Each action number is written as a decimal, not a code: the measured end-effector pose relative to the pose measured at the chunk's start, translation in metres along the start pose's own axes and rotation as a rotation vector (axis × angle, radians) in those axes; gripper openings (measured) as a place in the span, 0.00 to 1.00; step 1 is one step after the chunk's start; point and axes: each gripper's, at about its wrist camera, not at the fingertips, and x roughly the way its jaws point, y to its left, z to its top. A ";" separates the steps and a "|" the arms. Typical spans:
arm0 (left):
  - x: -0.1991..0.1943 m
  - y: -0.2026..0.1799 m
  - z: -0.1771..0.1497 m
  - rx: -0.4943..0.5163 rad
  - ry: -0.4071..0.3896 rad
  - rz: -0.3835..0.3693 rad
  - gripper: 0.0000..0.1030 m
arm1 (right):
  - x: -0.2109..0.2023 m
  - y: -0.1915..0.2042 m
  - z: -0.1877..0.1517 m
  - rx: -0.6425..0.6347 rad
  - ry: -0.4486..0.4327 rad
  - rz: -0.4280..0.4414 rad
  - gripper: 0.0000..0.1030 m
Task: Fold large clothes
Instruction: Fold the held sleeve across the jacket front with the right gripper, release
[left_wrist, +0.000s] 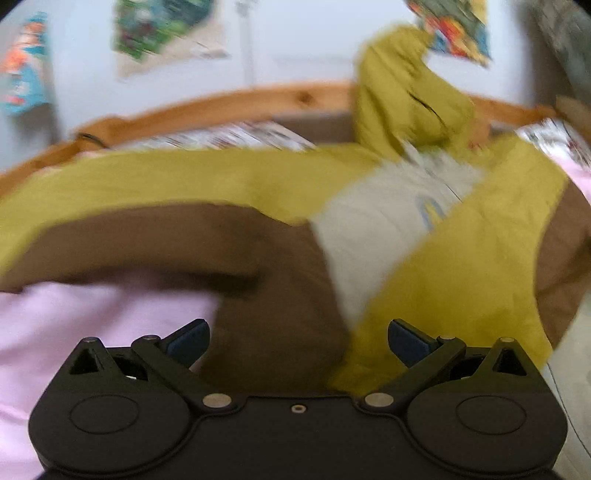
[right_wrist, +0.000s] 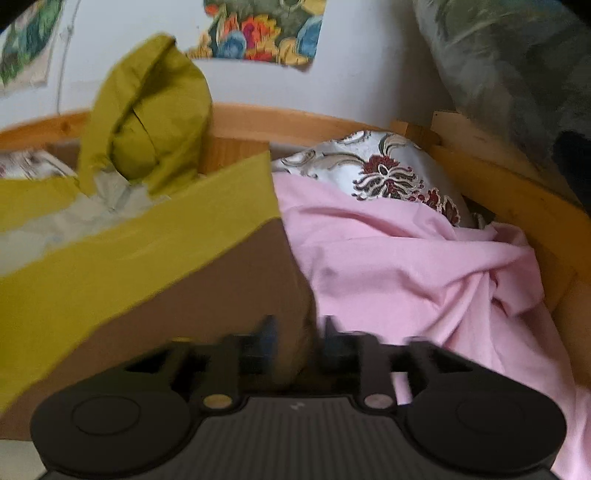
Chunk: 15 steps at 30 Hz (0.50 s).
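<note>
Between the right tongs (right_wrist: 295, 336) lies the garment (right_wrist: 155, 258).

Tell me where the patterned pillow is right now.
In the right wrist view, the patterned pillow sits upper right of centre, against the wooden bed frame, partly under the pink sheet.

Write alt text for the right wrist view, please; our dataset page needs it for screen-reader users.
The right gripper, blurred by motion, has its fingers close together around the brown edge of a mustard-and-brown garment lying on a bed. To the right lie a crumpled pink sheet and a floral pillow against a wooden bed frame.
</note>
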 end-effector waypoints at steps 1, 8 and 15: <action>-0.011 0.012 0.003 -0.011 -0.015 0.035 0.99 | -0.012 0.001 -0.001 0.015 -0.014 0.017 0.57; -0.058 0.096 0.031 -0.028 -0.103 0.333 0.99 | -0.111 0.034 -0.034 0.097 -0.064 0.161 0.94; -0.049 0.169 0.058 -0.352 -0.057 0.240 0.99 | -0.118 0.064 -0.062 0.046 -0.065 0.308 0.99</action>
